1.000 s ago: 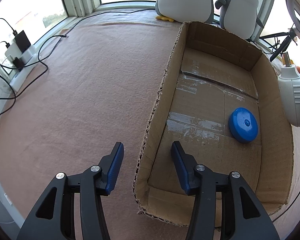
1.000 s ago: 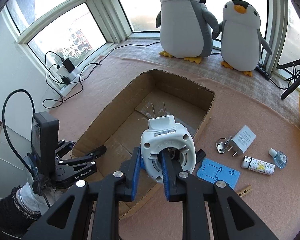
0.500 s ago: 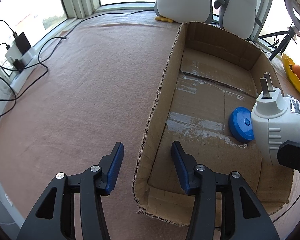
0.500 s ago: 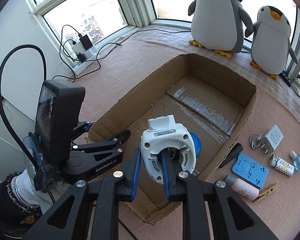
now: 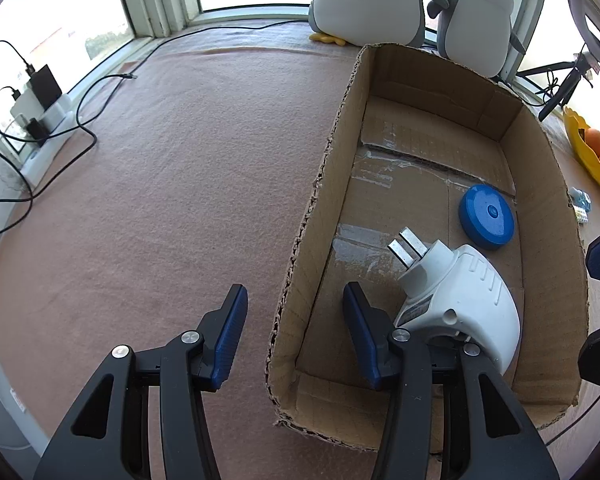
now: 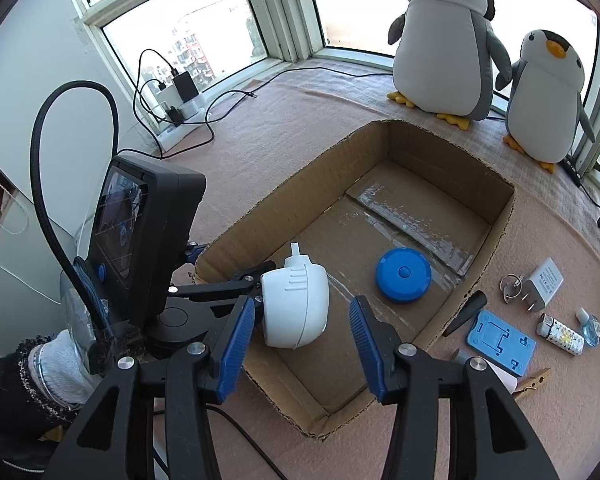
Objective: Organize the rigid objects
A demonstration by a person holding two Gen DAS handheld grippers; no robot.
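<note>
A pink felt-like cloth [image 5: 160, 184] covers the whole surface up to the windows. On it sits an open cardboard box [image 6: 500, 224], long and shallow, with tape strips across its floor. At its far end two plush penguins [image 6: 444, 40] stand side by side by the window, the bigger one on the left.

The left gripper [image 5: 294, 332] straddles the box's near left wall, one blue pad outside and one inside, with clear gaps to the cardboard; its jaws are parted and grasp nothing. The right gripper [image 6: 302, 344] hovers over the near end of the box, its jaws opening, and no pad presses on anything.

The white plug adapter [image 6: 296, 306] is in the near left part of the box, released, tilted with its prongs pointing far-left, close to the right gripper's left pad; whether it touches the floor cannot be told. A blue round case [image 6: 403, 275] lies flat farther in, towards the right wall.

Outside the box on the right lie a blue flat holder [image 6: 500, 342], a white charger [image 6: 545, 282], a patterned lighter [image 6: 562, 334] and a wooden clothespin [image 6: 534, 382].
</note>
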